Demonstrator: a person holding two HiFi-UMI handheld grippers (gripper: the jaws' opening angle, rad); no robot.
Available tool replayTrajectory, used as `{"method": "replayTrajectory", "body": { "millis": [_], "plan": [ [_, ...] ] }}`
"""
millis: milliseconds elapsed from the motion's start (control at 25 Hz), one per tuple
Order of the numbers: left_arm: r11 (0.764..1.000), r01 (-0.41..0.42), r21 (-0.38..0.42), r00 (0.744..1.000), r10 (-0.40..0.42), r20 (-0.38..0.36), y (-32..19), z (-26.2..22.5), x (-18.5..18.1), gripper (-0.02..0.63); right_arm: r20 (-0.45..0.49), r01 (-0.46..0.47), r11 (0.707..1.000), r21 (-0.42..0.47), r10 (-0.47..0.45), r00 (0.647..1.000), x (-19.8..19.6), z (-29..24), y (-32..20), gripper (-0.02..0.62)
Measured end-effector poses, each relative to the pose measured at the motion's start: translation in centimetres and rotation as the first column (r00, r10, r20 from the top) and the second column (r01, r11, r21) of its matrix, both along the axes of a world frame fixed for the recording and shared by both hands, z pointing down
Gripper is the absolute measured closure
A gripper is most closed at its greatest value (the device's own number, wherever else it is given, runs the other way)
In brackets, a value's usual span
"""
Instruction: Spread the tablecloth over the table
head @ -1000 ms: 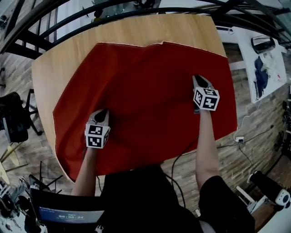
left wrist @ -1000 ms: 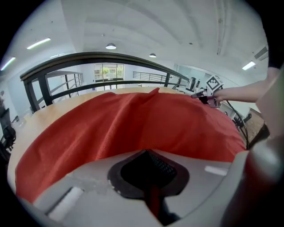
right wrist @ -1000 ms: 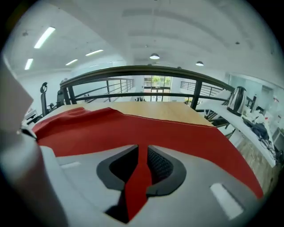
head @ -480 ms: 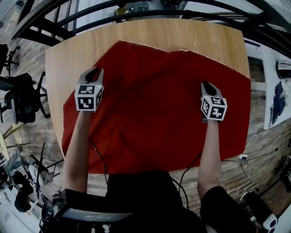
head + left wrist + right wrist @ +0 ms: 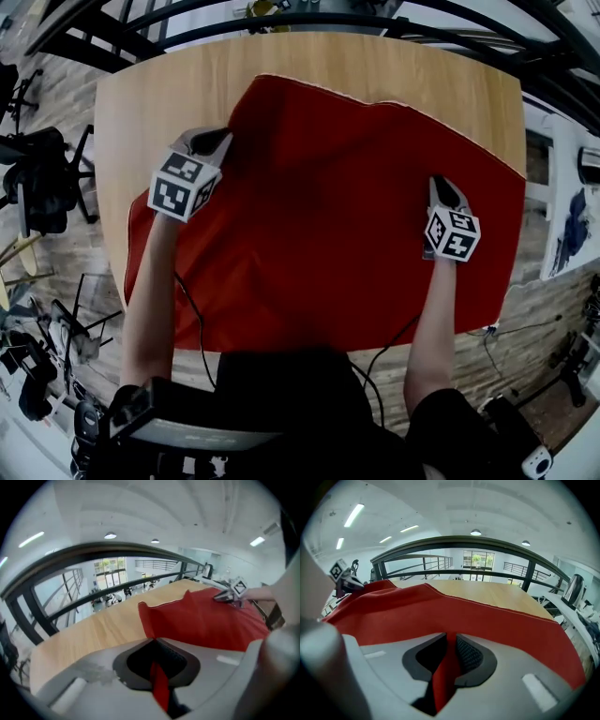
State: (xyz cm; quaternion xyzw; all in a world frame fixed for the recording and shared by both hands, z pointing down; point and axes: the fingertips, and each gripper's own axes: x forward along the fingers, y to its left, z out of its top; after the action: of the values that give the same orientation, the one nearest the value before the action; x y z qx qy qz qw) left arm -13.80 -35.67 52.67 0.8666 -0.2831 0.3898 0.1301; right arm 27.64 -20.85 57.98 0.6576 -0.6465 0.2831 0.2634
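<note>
A red tablecloth (image 5: 337, 206) lies slantwise over the wooden table (image 5: 394, 70), with its far hem short of the table's far edge. My left gripper (image 5: 217, 139) is at the cloth's far left part, shut on a raised fold of it. In the left gripper view a strip of the red cloth (image 5: 160, 686) runs between the closed jaws of the left gripper (image 5: 153, 641). My right gripper (image 5: 444, 186) is at the right part of the cloth. Its own view shows a pinch of the cloth (image 5: 444, 672) between the jaws of the right gripper (image 5: 451, 637).
Bare wood (image 5: 141, 122) shows along the table's left and far sides. A black railing (image 5: 309, 19) curves beyond the far edge. A dark chair (image 5: 37, 192) stands on the floor at the left, and cables (image 5: 487, 333) trail at the right.
My left gripper has gone from the cloth's near left part to its far left part, pulling the cloth with it. The right gripper has shifted only a little.
</note>
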Motion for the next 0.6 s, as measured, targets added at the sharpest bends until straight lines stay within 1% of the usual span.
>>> {"method": "replayTrajectory", "body": {
  "millis": [80,120,160,200,240,280,320,360,400,440,480,520,560,600],
  "plan": [
    [0.991,-0.109,0.073,0.994,0.107,0.025,4.8,-1.8,2.1,0.589,-0.002,-0.001,1.0,0.003,0.001,1.0,-0.1,0.4,-0.4,0.532],
    [0.982,-0.163,0.093,0.986,0.159,0.045,7.6,-2.1,3.3,0.589,-0.005,-0.001,1.0,0.005,0.001,1.0,-0.1,0.5,-0.5,0.532],
    [0.972,-0.215,0.095,0.976,0.21,0.065,10.7,-1.7,4.6,0.588,-0.007,-0.002,1.0,0.006,0.002,1.0,-0.1,0.6,-0.6,0.532],
    [0.961,-0.266,0.073,0.962,0.26,0.077,14.0,-0.7,5.8,0.588,-0.008,-0.003,1.0,0.005,0.003,1.0,0.0,0.7,-0.5,0.532],
    [0.951,-0.309,0.027,0.949,0.307,0.07,17.5,0.6,7.0,0.585,-0.008,-0.005,1.0,0.005,0.005,1.0,0.0,0.7,-0.4,0.532],
    [0.94,-0.338,-0.038,0.94,0.339,0.034,20.8,2.0,8.1,0.579,-0.008,-0.007,1.0,0.005,0.007,1.0,0.1,0.7,-0.4,0.533],
    [0.93,-0.351,-0.11,0.936,0.35,-0.032,23.6,2.8,9.1,0.545,-0.007,-0.007,1.0,0.005,0.007,1.0,0.0,0.7,-0.4,0.532],
    [0.919,-0.356,-0.172,0.933,0.34,-0.114,26.0,2.9,9.9,0.476,-0.005,-0.007,1.0,0.005,0.007,1.0,-0.2,0.8,-0.5,0.532],
    [0.911,-0.356,-0.21,0.928,0.318,-0.195,27.5,2.2,10.6,0.405,-0.001,-0.005,1.0,0.004,0.005,1.0,-0.4,0.8,-0.6,0.532],
    [0.913,-0.349,-0.214,0.92,0.29,-0.262,28.0,0.8,11.1,0.393,0.002,-0.003,1.0,0.004,0.003,1.0,-0.6,0.9,-0.7,0.532],
    [0.925,-0.327,-0.192,0.915,0.26,-0.309,27.5,-0.9,11.4,0.393,0.003,-0.002,1.0,0.004,0.002,1.0,-0.6,0.9,-0.8,0.532],
    [0.945,-0.287,-0.159,0.916,0.222,-0.335,26.3,-2.3,11.3,0.394,0.002,-0.001,1.0,0.004,0.001,1.0,-0.5,0.9,-0.8,0.534],
    [0.964,-0.234,-0.126,0.923,0.18,-0.341,24.5,-3.3,10.8,0.407,0.0,-0.001,1.0,0.004,0.001,1.0,-0.5,0.9,-0.7,0.534],
    [0.978,-0.183,-0.095,0.933,0.143,-0.329,22.5,-3.7,10.0,0.427,-0.001,-0.002,1.0,0.004,0.002,1.0,-0.4,0.9,-0.6,0.534]
  ]
}}
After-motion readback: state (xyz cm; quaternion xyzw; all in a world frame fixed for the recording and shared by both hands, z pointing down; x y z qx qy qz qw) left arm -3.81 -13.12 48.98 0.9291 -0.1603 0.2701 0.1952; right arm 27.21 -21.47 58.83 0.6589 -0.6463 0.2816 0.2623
